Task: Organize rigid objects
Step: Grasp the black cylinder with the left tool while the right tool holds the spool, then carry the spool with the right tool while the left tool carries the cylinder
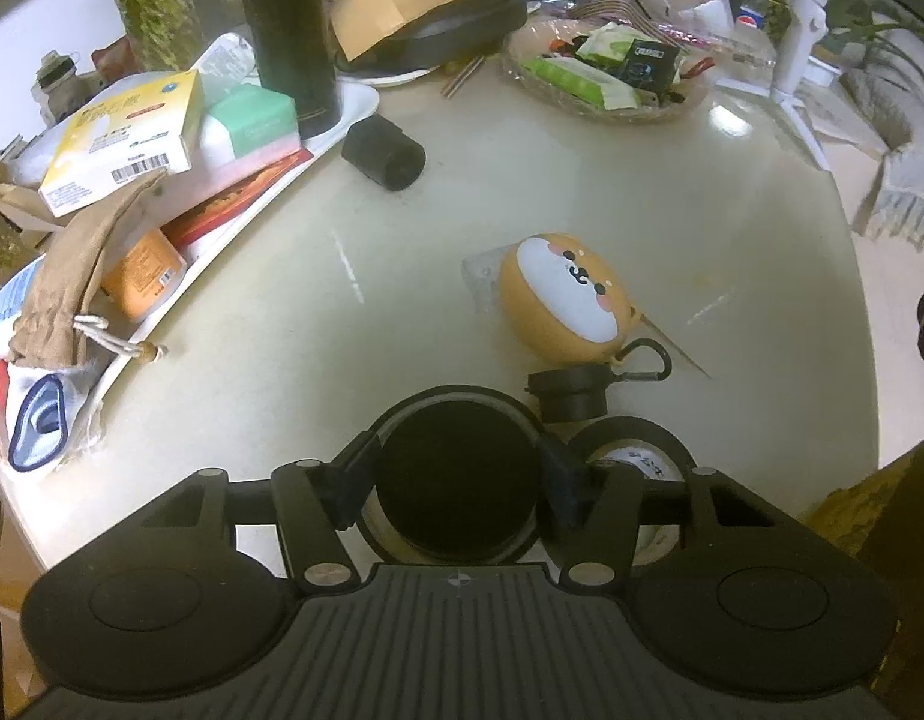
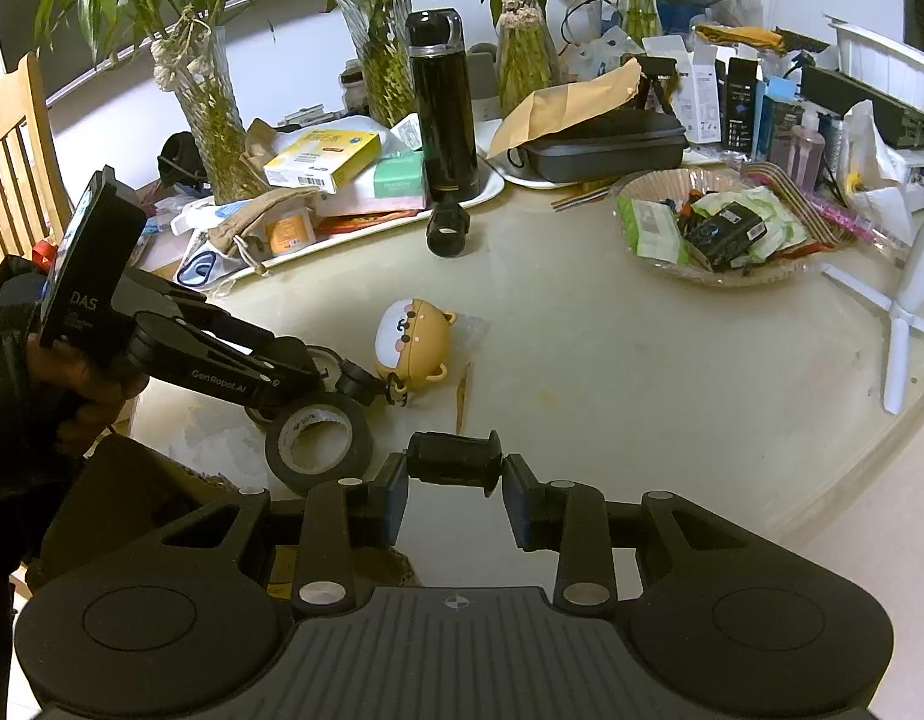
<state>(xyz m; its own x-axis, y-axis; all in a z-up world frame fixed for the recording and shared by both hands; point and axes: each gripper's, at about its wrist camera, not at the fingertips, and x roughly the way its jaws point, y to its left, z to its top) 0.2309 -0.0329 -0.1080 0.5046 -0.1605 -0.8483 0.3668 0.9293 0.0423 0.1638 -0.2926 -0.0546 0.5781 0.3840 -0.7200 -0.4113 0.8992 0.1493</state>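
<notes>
Here the left gripper is held low over the near edge of the table, its two fingers closed on a round black disc-shaped object that stands between them. In the right wrist view a dark-sleeved hand holds this gripper by its handle, and it points slightly downward.

The right gripper is level, just above the table edge, and it clamps a short black cylinder lying sideways between the fingertips.

Just right of the left gripper's fingers lies one roll of black tape; ahead of it stands one small black cap, and further ahead lies one orange dog-face case with a carabiner. Far ahead to the left lies one more black cylinder, beside a white tray with one tall black flask. Ahead to the right stands one basket of packets. I count two black cylinders in total.
</notes>
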